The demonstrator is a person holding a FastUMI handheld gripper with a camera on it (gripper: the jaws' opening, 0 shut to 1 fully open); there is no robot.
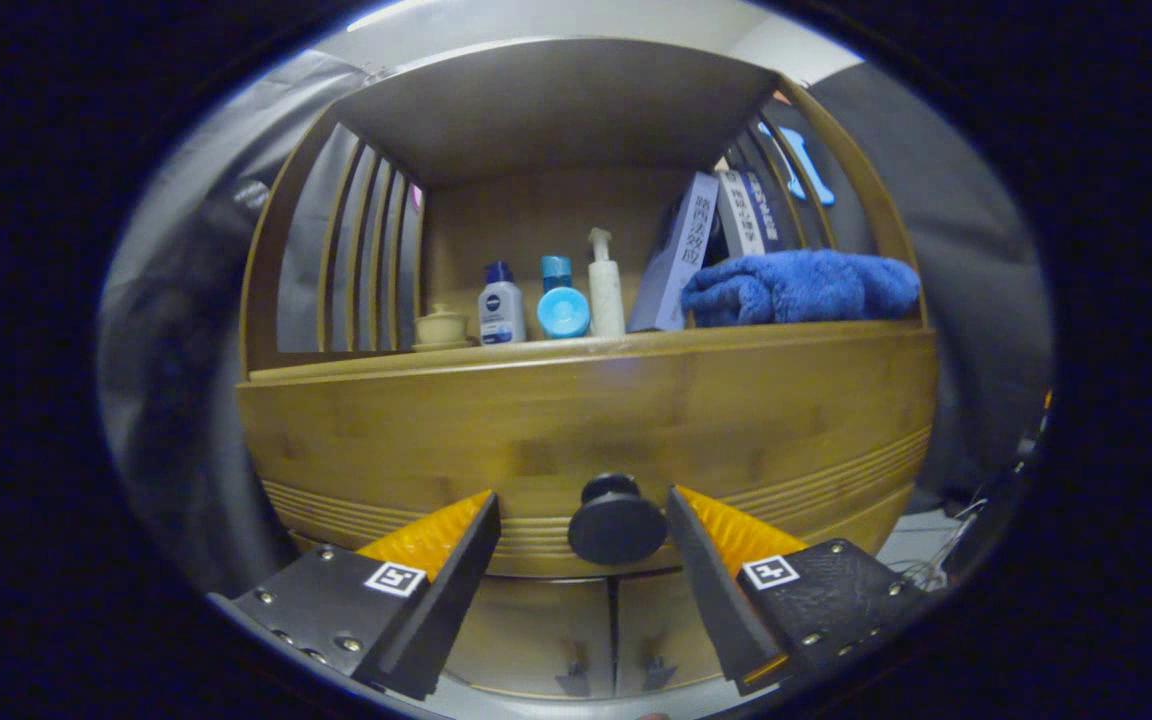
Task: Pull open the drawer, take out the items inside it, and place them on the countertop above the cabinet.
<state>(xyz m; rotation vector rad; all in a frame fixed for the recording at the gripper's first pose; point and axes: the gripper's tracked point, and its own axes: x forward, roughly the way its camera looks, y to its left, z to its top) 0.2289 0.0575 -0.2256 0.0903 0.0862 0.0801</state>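
We log a wooden cabinet (836,200) whose closed drawer (586,430) spans its front below the tabletop (356,362), which carries a folded blue towel (801,287), leaning books (681,250), a pump bottle (604,285), two blue-capped bottles (501,305) and a small lidded jar (441,328). The drawer's dark round knob (616,520) sits between the gripper (582,510) jaws, which we record as spread wide, touching nothing.

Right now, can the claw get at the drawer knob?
Probably yes. The claw is open with the drawer knob between its fingers, nothing in between; neither finger presses on it yet.
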